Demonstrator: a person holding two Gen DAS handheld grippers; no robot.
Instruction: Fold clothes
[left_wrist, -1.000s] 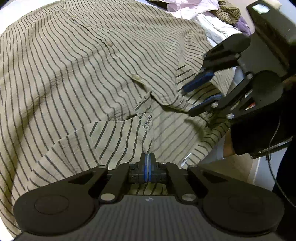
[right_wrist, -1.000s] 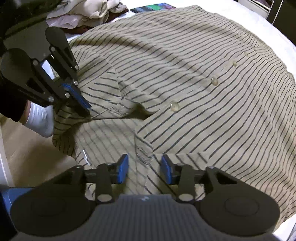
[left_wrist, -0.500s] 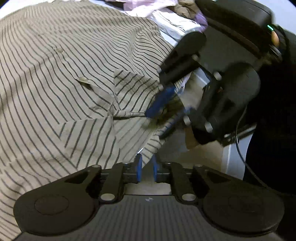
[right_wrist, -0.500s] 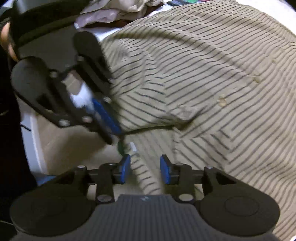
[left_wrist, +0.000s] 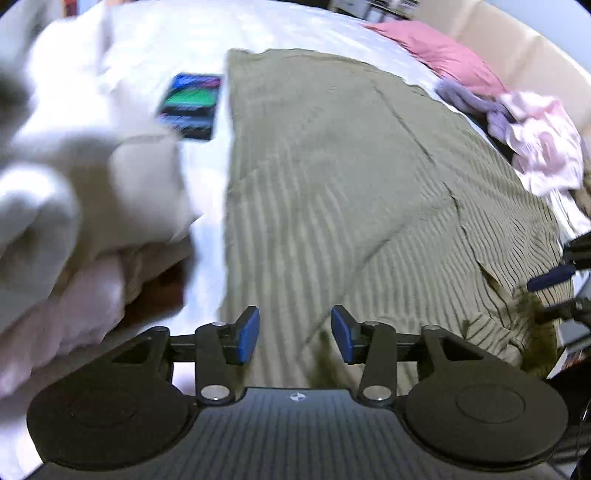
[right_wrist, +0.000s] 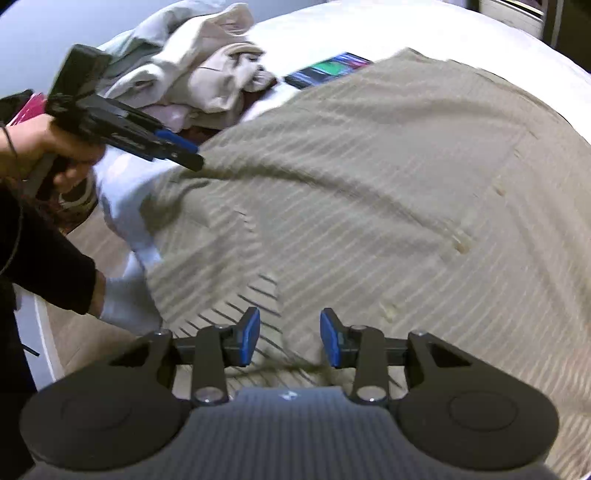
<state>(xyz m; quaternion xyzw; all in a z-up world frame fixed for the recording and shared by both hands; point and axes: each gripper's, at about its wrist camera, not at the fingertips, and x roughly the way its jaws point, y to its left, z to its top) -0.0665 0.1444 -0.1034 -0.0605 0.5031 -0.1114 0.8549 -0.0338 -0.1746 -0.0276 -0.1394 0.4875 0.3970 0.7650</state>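
Both grippers, left gripper (left_wrist: 294, 334) and right gripper (right_wrist: 290, 338), have released the striped shirt (left_wrist: 332, 192).

No words, numbers or brand names can be read in either view. The only mark is a small white round emblem (left_wrist: 295, 397) on the ribbed black body of the left gripper, and a like one (right_wrist: 287, 396) on the right gripper; both are too small to make out. The dark flat thing (left_wrist: 191, 106) lying on the white bed (left_wrist: 207, 48) shows bright green and blue patches, but blur hides any writing.
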